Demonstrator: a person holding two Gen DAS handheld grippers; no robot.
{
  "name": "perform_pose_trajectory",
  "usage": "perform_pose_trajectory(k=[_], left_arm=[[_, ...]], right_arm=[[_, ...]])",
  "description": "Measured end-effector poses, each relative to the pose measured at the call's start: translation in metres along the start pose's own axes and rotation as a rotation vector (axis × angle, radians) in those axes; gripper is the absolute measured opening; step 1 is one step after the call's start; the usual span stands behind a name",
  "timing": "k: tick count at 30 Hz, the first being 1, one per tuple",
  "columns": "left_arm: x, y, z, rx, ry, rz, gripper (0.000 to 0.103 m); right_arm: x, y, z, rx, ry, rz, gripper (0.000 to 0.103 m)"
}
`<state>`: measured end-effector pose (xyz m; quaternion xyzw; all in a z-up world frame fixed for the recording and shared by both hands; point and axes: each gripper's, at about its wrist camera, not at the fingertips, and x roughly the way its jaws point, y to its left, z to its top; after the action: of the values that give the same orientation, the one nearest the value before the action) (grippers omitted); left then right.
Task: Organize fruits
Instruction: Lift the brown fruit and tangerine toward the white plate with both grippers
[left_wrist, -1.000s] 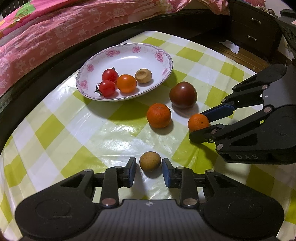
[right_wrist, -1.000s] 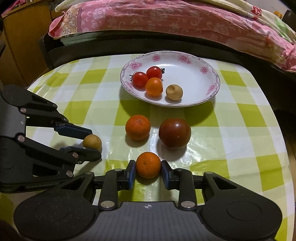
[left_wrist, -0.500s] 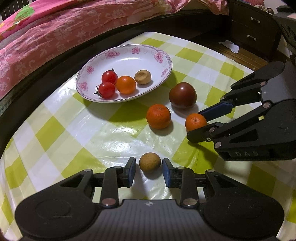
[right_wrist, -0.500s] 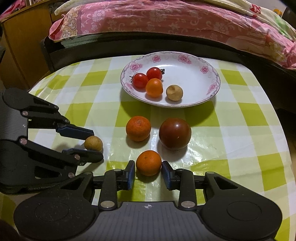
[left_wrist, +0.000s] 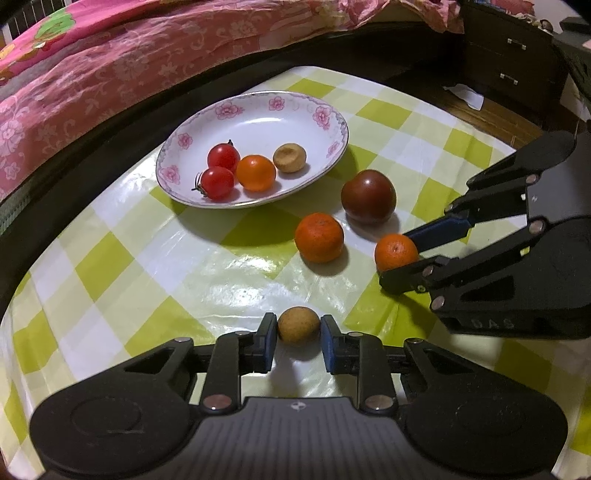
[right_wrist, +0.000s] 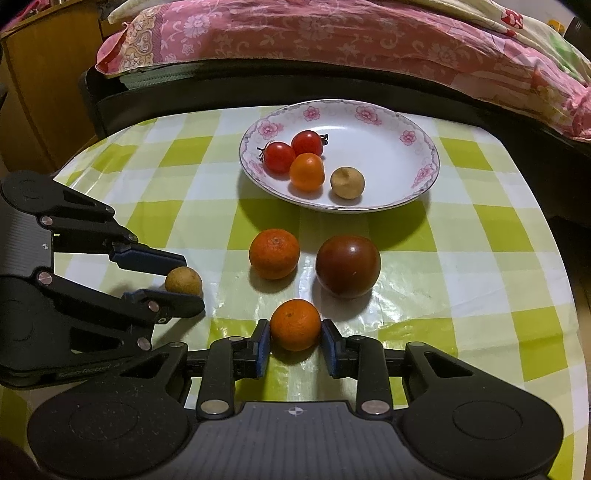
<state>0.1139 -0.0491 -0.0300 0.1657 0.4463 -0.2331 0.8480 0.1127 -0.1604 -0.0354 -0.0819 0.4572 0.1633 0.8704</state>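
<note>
the left gripper (left_wrist: 298, 334) sits low, jaws closed on the longan (left_wrist: 298, 326). the right gripper (right_wrist: 295, 338) lies beside it, jaws pinching a small orange (right_wrist: 295, 324).

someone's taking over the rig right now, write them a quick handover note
Left gripper: pads flank the brown longan on the cloth; closure unclear.
Right gripper: pads flank the small orange; closure unclear.
Done: plate holds two red cherry tomatoes, an orange tomato and a second longan.
Left: both flanked fruits, the larger orange and the dark tomato, all on the cloth.
</note>
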Motion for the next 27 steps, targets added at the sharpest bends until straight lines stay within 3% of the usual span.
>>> perform_pose_trajectory(k=[15, 27], left_arm=[[-0.008, 0.003, 0.018, -0.02, -0.056, 0.017, 0.034], [-0.009, 0.016, 0.05, -0.066, -0.112, 0.058, 0.034]], right_arm=[[-0.015, -0.002, 0.012, 0.028, -0.047, 0.022, 0.025], [-0.024, -0.017, 0.039, 0.06, -0.134, -0.012, 0.025]])
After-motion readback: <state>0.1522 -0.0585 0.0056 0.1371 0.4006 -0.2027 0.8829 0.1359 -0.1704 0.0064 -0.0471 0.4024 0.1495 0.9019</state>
